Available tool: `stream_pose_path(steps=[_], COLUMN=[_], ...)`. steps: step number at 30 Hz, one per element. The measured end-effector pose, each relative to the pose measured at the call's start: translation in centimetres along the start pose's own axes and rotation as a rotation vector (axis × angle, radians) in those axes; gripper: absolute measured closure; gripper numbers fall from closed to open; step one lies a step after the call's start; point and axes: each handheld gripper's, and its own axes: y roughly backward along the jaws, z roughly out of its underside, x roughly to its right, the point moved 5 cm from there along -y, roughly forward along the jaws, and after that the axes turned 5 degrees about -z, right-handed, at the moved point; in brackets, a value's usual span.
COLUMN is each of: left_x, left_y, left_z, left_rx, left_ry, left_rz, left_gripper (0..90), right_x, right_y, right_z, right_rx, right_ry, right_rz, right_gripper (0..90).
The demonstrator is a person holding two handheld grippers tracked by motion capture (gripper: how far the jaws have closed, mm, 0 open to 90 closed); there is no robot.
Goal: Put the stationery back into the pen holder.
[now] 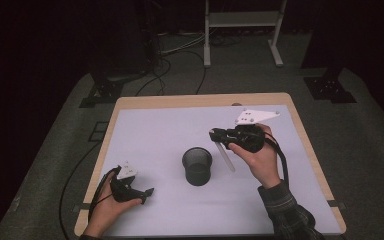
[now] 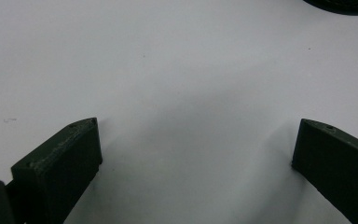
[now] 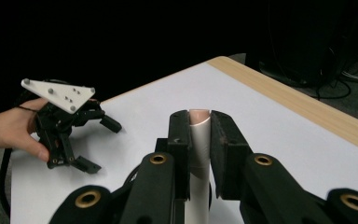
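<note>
A black mesh cup (image 1: 197,165) stands upright in the middle of the white table mat (image 1: 155,135); its rim (image 2: 340,4) shows at the top edge of the left gripper view. To the right of the cup and above the mat, my right gripper (image 1: 216,135) is shut on a pale slim tube (image 1: 226,157), which hangs slanting down toward the mat. The right gripper view shows the tube (image 3: 199,140) pinched between the jaws of the right gripper (image 3: 199,116). My left gripper (image 1: 147,192) rests low at the front left, open with nothing between its fingers (image 2: 74,149).
The mat lies on a wooden table whose edge (image 1: 200,100) runs along the far side. Beyond it are cables and a white stand (image 1: 242,30) on the dark floor. The left gripper (image 3: 100,144) also appears in the right gripper view, held in a hand.
</note>
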Motion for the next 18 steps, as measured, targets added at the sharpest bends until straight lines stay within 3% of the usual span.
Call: stream_pose_path(steps=[18], left_x=[0.0], left_y=[0.0], left_z=[0.0], left_rx=[0.003], left_ry=[0.000], left_rz=[0.000], left_gripper=[0.3], right_x=[-0.7], right_y=[-3.1], right_z=[-3.1], right_rx=[0.026], right_ry=[0.023], right_rz=[-0.042], right_gripper=[78.1])
